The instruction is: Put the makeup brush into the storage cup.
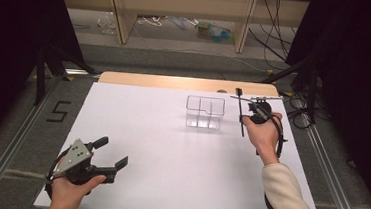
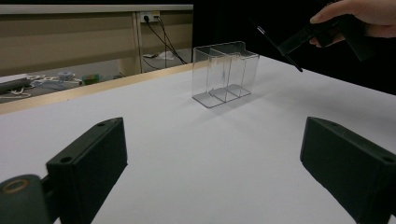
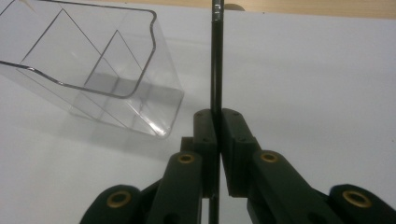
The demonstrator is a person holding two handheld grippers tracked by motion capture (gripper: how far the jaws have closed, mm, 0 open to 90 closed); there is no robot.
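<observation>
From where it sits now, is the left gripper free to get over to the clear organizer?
Probably yes. The left gripper is open and empty, and bare white table lies between it and the clear organizer. The right gripper, shut on a thin black stick, stays at the organizer's far side.

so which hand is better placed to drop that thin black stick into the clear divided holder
Right. The right gripper is already shut on the thin black stick and sits just beside the clear holder. The left gripper is open, holds nothing and rests at the near edge, far from it.

The clear glossy plastic organizer [image 1: 205, 112] stands on a smooth matt white table [image 1: 159, 152].
</observation>
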